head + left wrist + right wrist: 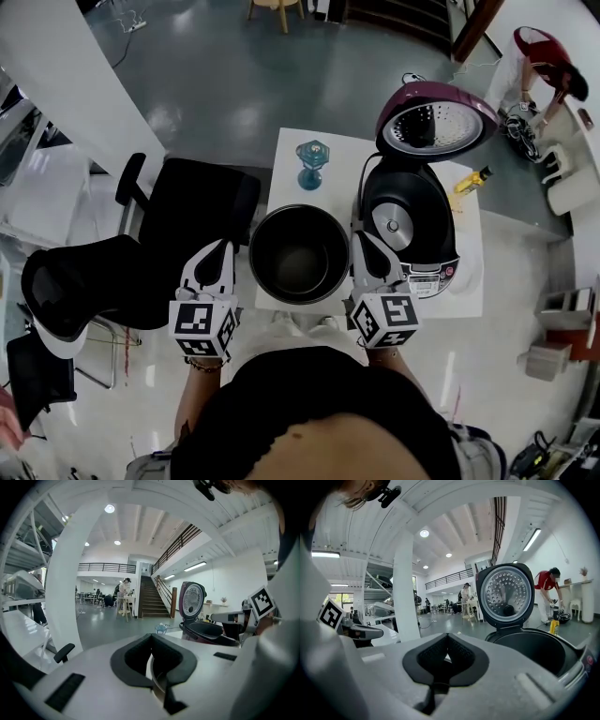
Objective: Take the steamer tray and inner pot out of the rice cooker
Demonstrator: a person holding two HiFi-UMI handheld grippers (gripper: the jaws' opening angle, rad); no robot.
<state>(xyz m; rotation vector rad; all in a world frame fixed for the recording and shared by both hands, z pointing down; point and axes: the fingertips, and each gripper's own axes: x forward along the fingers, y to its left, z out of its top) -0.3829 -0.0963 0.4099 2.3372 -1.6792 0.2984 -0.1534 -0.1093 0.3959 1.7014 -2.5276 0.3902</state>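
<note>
The dark inner pot is out of the rice cooker, over the near part of the white table, empty inside. My left gripper is at its left rim. In the left gripper view the jaws are shut with the pot's metal rim pinched low between them. My right gripper is at the right rim, jaws shut. There the rim shows only as a dark sliver in the slot. The cooker's maroon lid stands up and its well is bare. I cannot pick out a steamer tray.
A teal stemmed glass stands at the table's far left. A yellow bottle lies right of the cooker, and something round and white peeks out beside it. Black office chairs crowd the table's left side.
</note>
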